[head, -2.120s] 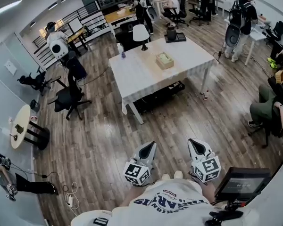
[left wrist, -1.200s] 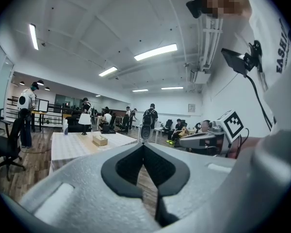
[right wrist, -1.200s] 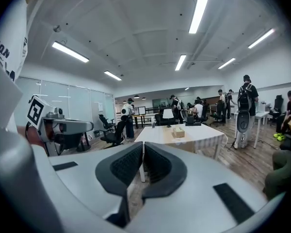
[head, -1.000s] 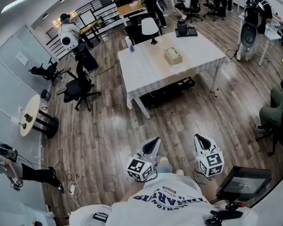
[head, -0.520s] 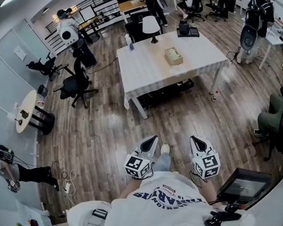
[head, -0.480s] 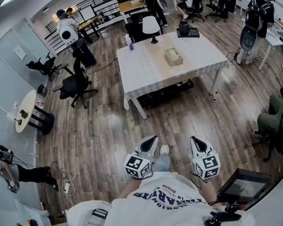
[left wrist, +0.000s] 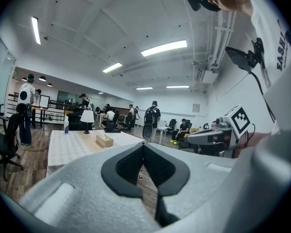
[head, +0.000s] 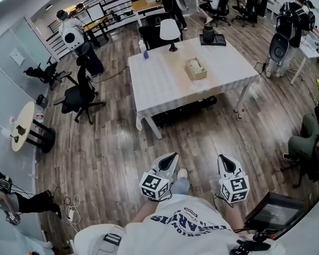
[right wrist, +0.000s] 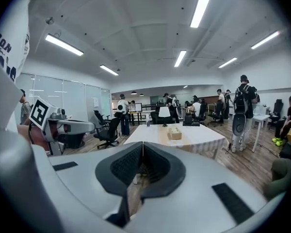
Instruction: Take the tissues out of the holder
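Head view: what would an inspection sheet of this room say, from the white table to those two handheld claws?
Surface: white table, some way ahead.
Job's things: tissue holder on the table, untouched.
Clutter: lamp, bottle, dark pot on the table.
Grippers: left gripper and right gripper both shut, empty.
Cables: loose cords on the floor, left.
Surroundings: office chairs, people at desks.

White table (head: 165, 86); tan holder (head: 200, 74) (tissues (head: 195, 65) white); brown floor (head: 111, 153).

Floor (head: 111, 142), centre: wood planks, slight sheen. Table (head: 165, 84), upper centre: white cloth cover, matt. Holder (head: 200, 74): pale wood. Left gripper (head: 172, 156), right gripper (head: 224, 159): matt grey plastic.
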{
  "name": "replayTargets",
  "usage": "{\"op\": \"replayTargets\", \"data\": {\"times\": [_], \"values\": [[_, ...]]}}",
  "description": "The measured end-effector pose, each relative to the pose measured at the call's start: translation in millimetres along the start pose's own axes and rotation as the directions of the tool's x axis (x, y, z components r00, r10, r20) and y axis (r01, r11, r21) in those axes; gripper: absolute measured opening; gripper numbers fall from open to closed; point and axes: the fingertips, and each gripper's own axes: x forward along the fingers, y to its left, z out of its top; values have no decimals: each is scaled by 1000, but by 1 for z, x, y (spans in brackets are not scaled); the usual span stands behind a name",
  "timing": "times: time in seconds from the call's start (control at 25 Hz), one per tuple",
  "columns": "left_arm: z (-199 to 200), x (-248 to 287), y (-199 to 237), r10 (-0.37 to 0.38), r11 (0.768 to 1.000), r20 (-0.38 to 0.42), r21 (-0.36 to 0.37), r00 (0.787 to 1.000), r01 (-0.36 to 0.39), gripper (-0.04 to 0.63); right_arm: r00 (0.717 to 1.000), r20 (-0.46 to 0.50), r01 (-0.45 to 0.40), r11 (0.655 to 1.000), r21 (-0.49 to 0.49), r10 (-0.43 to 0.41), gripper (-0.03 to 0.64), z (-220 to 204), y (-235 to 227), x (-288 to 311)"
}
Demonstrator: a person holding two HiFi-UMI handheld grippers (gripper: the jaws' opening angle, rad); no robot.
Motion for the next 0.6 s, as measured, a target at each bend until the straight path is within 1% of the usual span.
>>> {"op": "replayTargets", "data": {"times": [0.36,0.6], "values": [[17,40,65,-7,1000,1,-1,1000,7,5,1000,-11,11,1000,-4,-11,9,28,-10,64],[23,65,97,-31,999,-5,-11,1000,31,6,999,-29,20,1000,-5,-21,9,43,-14,100]]}}
